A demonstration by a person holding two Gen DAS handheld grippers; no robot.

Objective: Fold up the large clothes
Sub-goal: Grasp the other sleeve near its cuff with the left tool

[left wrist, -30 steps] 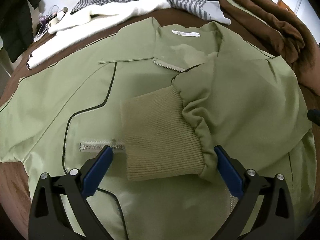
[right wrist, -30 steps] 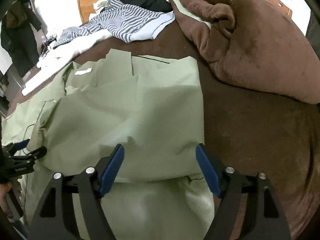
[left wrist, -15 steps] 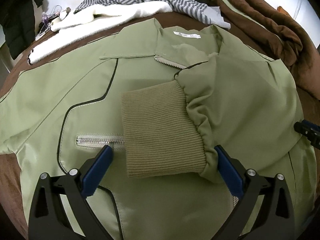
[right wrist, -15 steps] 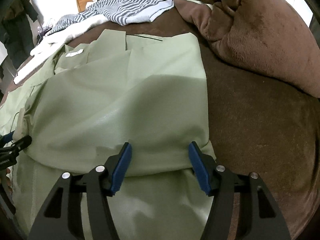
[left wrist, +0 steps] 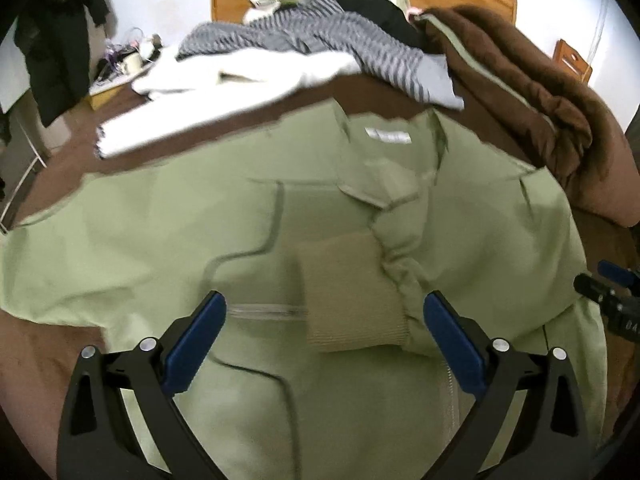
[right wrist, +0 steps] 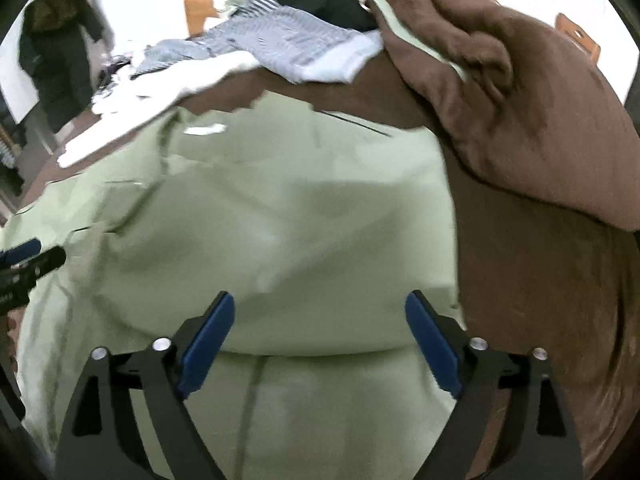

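While the green jacket (left wrist: 168, 240) lies spread face-up on the brown-covered bed (right wrist: 532, 300), one sleeve is already folded across its chest, the ribbed cuff (left wrist: 352, 300) resting at the centre of the left wrist view. The left hand-held gripper (left wrist: 325, 324) hangs released above that cuff, blue pads wide apart, grasping nothing. The right hand-held gripper (right wrist: 319, 322) is likewise released, hovering over the folded panel near the jacket's 3 o'clock edge. Judging by this, the sleeve-folding step is half done: the other sleeve, stretching toward 9 o'clock, is unfolded. The next move probably calls for pinching that sleeve and carrying it inward, though blur makes its end hard to locate. A striped garment (left wrist: 320, 36) lies at 12 o'clock.
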